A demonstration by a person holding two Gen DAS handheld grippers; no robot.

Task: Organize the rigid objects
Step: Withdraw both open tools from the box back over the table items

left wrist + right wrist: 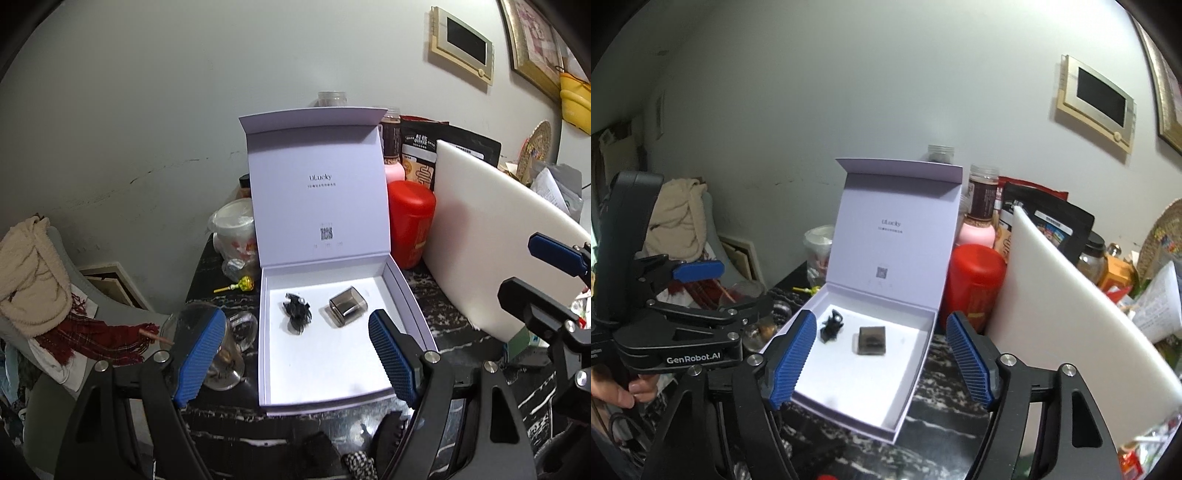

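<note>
1. Left gripper (295, 354) and right gripper (881, 360) are both spread, holding nothing.
2. The black plastic hair claw (296, 312) lies at nine o'clock of the smoky translucent cube (347, 306) inside the white lidded cardboard box (413, 306).
3. Risk: a reaching finger may clip the upright lid, shutting it.

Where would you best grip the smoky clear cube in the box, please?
Come from above and close the jaws on two opposite flat walls of the cube. It lies apart from the black clip and the box walls, leaving room.

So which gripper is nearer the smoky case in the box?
Left, by a little. The left gripper hovers open just short of the smoky case; the right gripper, also open, sits slightly farther back.
</note>
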